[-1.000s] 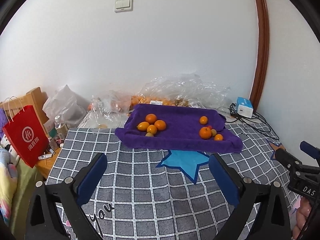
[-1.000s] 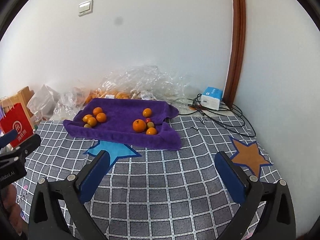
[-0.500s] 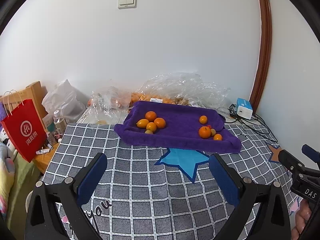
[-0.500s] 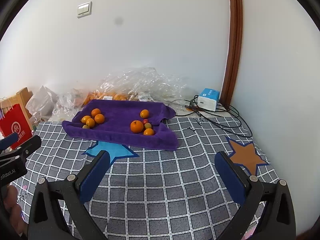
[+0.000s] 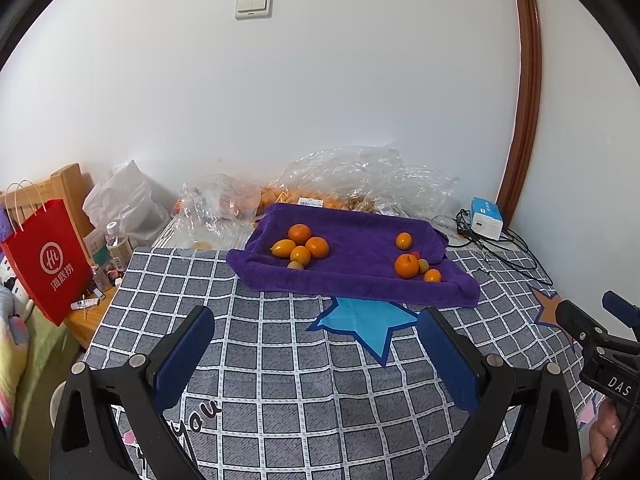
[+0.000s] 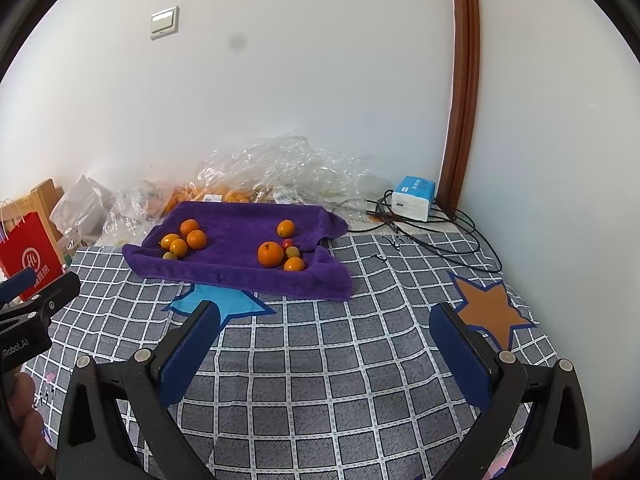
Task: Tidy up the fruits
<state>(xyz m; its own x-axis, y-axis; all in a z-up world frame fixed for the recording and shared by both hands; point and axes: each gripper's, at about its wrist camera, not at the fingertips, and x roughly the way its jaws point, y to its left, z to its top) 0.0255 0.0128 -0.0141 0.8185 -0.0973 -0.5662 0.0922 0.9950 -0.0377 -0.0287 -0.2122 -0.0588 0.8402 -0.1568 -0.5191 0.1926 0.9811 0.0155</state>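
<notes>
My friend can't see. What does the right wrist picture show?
A purple towel on a checked cloth holds two small groups of orange fruits. The open right claw is in front, empty, well short of the towel. Plastic bags lie behind by a white wall.

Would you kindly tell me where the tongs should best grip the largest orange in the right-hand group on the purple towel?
Probably from above, fingers across the largest orange front to back: smaller fruit crowd its right side, while its near and far sides look clear.
</notes>
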